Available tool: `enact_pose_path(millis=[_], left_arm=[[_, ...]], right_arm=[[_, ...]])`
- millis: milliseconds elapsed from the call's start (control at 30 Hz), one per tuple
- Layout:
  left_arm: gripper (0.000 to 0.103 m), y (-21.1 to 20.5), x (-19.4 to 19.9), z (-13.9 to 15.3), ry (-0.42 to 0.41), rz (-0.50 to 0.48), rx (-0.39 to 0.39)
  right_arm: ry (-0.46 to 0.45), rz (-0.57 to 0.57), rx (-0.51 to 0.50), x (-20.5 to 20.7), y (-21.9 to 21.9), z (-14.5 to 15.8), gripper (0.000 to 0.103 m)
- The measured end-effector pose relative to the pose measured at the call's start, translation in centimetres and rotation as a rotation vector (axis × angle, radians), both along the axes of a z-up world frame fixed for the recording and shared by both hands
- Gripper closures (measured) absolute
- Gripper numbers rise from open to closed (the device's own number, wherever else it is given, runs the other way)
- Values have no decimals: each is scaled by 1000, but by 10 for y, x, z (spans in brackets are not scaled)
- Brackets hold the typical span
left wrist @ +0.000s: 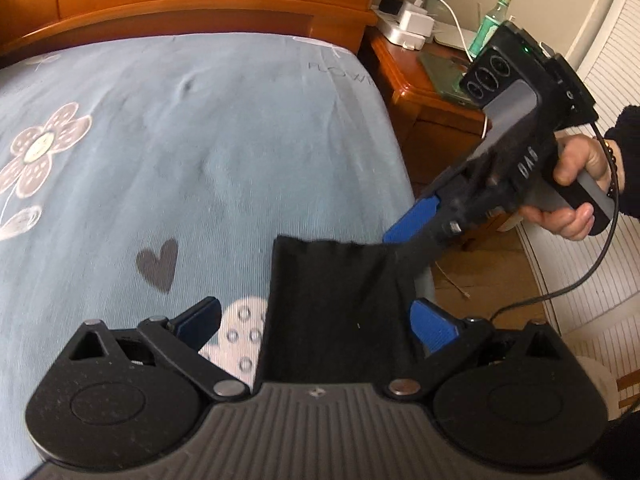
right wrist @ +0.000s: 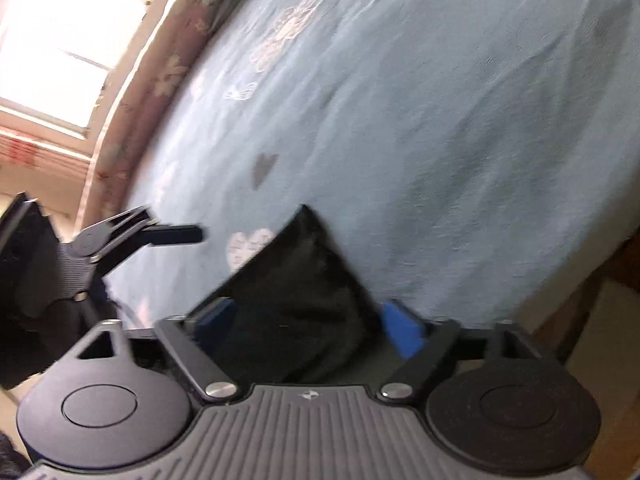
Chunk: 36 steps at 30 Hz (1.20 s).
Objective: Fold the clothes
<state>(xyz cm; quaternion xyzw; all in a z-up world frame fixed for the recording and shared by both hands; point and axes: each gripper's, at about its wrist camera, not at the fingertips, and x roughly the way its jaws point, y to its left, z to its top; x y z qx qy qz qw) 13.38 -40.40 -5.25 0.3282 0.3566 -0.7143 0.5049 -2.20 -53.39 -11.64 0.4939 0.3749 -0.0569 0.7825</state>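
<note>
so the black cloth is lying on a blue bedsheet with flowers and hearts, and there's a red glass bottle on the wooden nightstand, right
Not quite: the bottle on the wooden nightstand is green, not red, as the left wrist view shows. The rest holds: the black cloth lies on the blue bedsheet printed with flowers and hearts.

**What the two views leave unclear**

The black garment (left wrist: pixel 332 312) runs under both gripper bodies, its near end hidden. The right-wrist view is smeared by motion blur. The bed (left wrist: pixel 200 140) is cut off at the left, and the print near its far corner stays unreadable.
</note>
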Motion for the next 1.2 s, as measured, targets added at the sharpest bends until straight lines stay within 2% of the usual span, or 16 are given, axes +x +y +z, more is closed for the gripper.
enact_pose_path(millis=[67, 133, 233, 300, 367, 467, 567, 600, 633, 667, 867, 933, 1067, 1100, 1200], left_arm=[[3, -5, 2, 1, 8, -4, -5], [3, -9, 5, 0, 19, -7, -2], [3, -19, 5, -3, 29, -15, 2], [3, -26, 2, -6, 30, -27, 4], [3, -30, 0, -7, 29, -54, 9], [3, -36, -3, -7, 37, -128, 24], [3, -40, -8, -8, 1, -219, 28], [3, -42, -11, -8, -16, -252, 27], [3, -44, -15, -9, -43, -301, 21], [3, -46, -20, -8, -78, -364, 11], [5, -54, -54, -11, -292, -779, -67], [7, -58, -63, -12, -318, -883, -97], [26, -69, -76, -20, -326, -1039, -85], [29, -70, -79, -22, -341, -1084, -84], [47, -73, -84, -26, -388, -1220, -68]], right_arm=[[-15, 26, 43, 0, -3, -3, 13], [-28, 44, 91, -3, -7, -6, 20], [-60, 27, 150, -9, -16, -13, 22], [-84, 20, 176, -7, -21, -17, 22], [-93, 23, 181, -4, -22, -19, 26], [-75, 41, 154, -4, -23, -20, 48], [-35, 60, 102, -6, -21, -18, 69], [-20, 63, 80, -6, -20, -17, 82], [-4, 72, 51, -4, -18, -16, 92], [8, 81, 23, -2, -16, -14, 94], [29, 178, -155, 14, 1, 12, 95], [39, 230, -215, 21, 9, 20, 95], [42, 297, -286, 27, 20, 32, 95], [45, 309, -306, 28, 22, 34, 95], [59, 341, -344, 29, 27, 38, 95]])
